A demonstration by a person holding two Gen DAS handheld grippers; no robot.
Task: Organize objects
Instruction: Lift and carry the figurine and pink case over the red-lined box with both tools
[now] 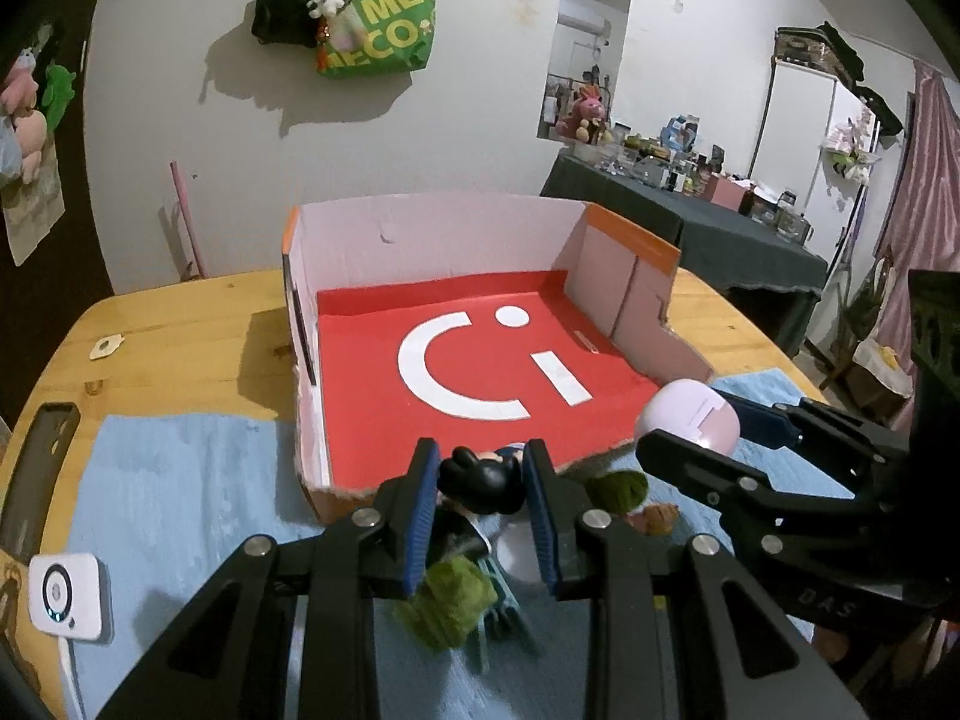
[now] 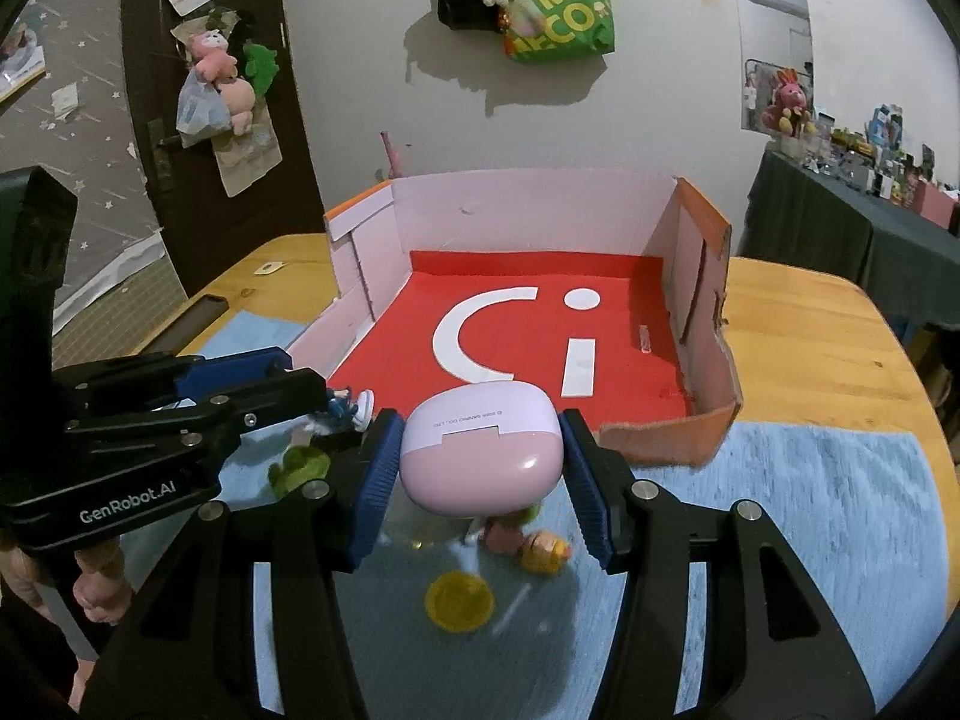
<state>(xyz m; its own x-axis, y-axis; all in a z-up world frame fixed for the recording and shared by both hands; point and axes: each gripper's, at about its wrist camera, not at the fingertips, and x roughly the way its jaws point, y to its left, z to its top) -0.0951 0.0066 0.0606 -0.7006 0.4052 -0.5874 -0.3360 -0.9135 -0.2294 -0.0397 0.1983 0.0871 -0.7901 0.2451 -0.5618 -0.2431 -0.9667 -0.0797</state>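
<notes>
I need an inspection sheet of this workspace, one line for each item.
Surface: wooden table with a blue mat.
Job's things: box, red floor bare; small toys on the mat.
Clutter: white device, yellow disc.
Grippers: left gripper shut on a figurine; right gripper shut on a pink case.
Cables: white cable from the device.
Surroundings: green bag on the wall, crowded side table.

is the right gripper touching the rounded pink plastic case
Touching. The right wrist view shows the right gripper with both blue pads pressed against the pink case's sides.
</notes>
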